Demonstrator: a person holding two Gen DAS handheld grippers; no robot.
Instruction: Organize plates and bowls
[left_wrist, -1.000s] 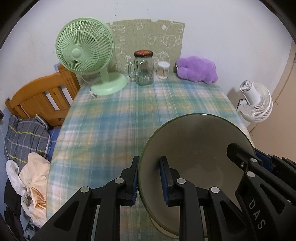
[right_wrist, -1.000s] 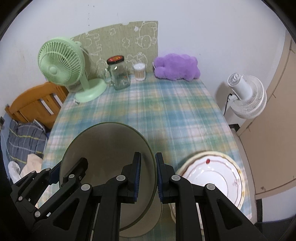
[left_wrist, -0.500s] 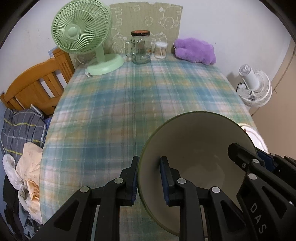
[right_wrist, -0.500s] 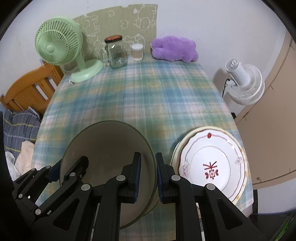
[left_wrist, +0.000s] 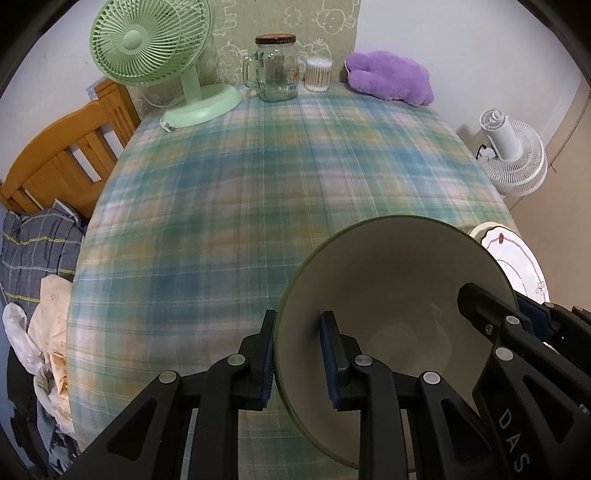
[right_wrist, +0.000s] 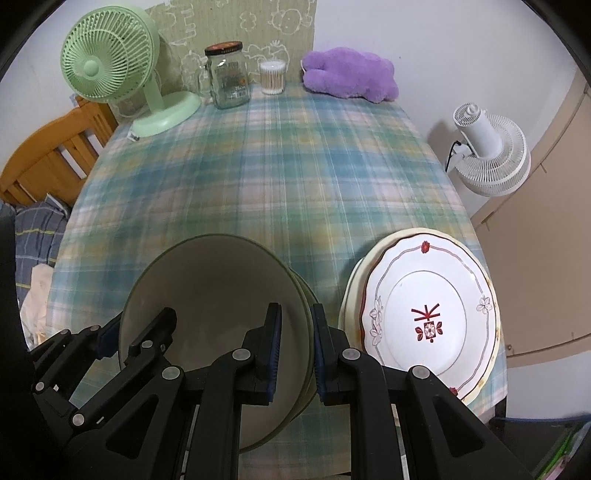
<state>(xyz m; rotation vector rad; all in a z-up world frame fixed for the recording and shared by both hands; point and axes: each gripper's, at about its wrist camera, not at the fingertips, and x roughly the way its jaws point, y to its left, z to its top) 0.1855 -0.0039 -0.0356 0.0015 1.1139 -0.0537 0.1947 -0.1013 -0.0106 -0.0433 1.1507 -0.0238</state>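
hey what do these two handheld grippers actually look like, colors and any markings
Both the left gripper and the right gripper are matte black plastic linkages with silver round rivets at the joints. The jaws carry blue ribbed pads. White letters "DAS" are printed on the right gripper's body where it shows in the left wrist view. No cables or sleeves are visible.

Bowl (right_wrist: 207, 291) left of plates (right_wrist: 424, 317)

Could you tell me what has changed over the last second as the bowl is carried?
Both grippers, left and right, have pulled back with the bowl, so the plates come fully into the right view. Nothing was released: each gripper stays clamped on the rim. The fan and jar are unmoved.
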